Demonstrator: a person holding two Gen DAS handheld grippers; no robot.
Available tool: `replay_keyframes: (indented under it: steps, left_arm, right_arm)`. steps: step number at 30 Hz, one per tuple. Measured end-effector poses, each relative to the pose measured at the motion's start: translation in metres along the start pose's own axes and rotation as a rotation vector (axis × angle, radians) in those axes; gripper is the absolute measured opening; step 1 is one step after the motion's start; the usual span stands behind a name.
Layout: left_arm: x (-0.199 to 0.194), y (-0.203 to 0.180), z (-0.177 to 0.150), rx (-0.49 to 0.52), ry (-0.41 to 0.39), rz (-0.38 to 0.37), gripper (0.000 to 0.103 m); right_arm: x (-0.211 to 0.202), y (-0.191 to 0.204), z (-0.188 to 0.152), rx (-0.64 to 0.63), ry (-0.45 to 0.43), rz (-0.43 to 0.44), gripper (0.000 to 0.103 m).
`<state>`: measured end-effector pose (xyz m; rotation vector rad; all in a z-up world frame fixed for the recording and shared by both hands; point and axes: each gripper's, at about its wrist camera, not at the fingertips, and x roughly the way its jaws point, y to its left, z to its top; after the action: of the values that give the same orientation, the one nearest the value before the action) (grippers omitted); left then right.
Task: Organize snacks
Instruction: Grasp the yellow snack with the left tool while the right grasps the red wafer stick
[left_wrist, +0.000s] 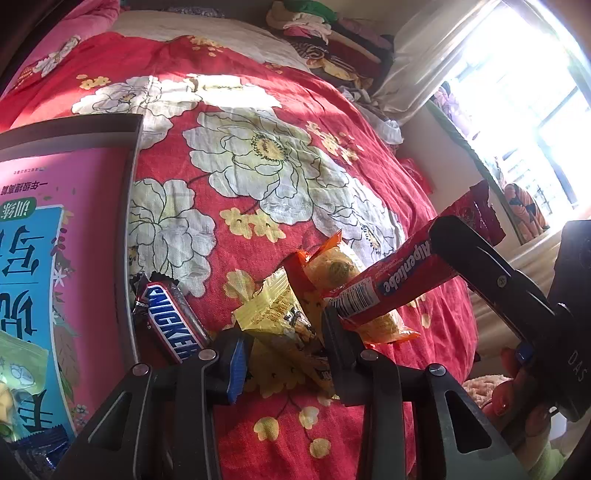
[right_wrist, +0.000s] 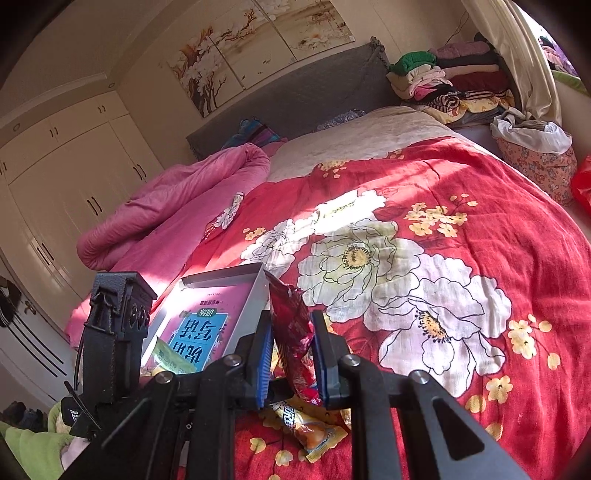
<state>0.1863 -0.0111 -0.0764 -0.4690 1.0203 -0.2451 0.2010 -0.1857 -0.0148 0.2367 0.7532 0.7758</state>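
My left gripper (left_wrist: 284, 350) is open, low over a yellow wrapped snack (left_wrist: 275, 317) on the red flowered bedspread. A Snickers bar (left_wrist: 173, 321) lies just left of it, against the grey tray (left_wrist: 129, 229). An orange and yellow snack bag (left_wrist: 332, 273) lies behind. My right gripper (right_wrist: 291, 354) is shut on a red Alpenliebe pack (right_wrist: 291, 328); in the left wrist view the pack (left_wrist: 402, 277) hangs above the orange bag. The tray (right_wrist: 255, 291) holds a pink book (right_wrist: 210, 325) and a green packet (right_wrist: 170, 358).
A blue wrapped sweet (left_wrist: 40, 443) and a green packet (left_wrist: 18, 369) lie in the tray. A rolled pink quilt (right_wrist: 177, 199) lies at the bed's left. Folded clothes (right_wrist: 450, 74) are stacked by the headboard. A window (left_wrist: 517, 110) is at the right.
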Motion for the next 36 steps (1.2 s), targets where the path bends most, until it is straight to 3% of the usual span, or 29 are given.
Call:
replay_keyframes:
  steps: [3, 6, 15, 23, 25, 26, 27, 36]
  left_arm:
    - [-0.002, 0.002, -0.001, -0.014, -0.011, -0.034, 0.034]
    - [-0.005, 0.002, -0.003, -0.020, -0.015, -0.062, 0.013]
    - [-0.019, -0.004, -0.008, 0.015, -0.045, -0.056, 0.011]
    - [-0.024, 0.007, -0.012, -0.003, -0.042, -0.024, 0.010]
    - [-0.024, 0.010, -0.011, -0.010, -0.037, -0.025, 0.010]
    - [-0.024, 0.012, -0.011, -0.016, -0.037, -0.023, 0.010]
    - [-0.023, 0.015, -0.011, -0.024, -0.032, -0.026, 0.010]
    - [-0.023, 0.020, -0.011, -0.042, -0.029, -0.030, 0.010]
  right_arm:
    - [0.000, 0.001, -0.001, -0.008, 0.001, -0.001, 0.020]
    - [-0.001, 0.002, -0.001, -0.013, 0.000, 0.002, 0.020]
    - [-0.008, 0.011, -0.002, -0.054, -0.017, 0.009, 0.020]
    - [-0.001, 0.014, -0.017, -0.073, 0.089, 0.005, 0.021]
    - [-0.008, 0.019, -0.021, -0.097, 0.100, 0.034, 0.035]
    - [-0.009, 0.022, -0.024, -0.115, 0.126, 0.040, 0.050]
    - [-0.012, 0.026, -0.028, -0.143, 0.135, 0.017, 0.057]
    - [0.014, 0.075, -0.063, -0.546, 0.213, -0.149, 0.058]
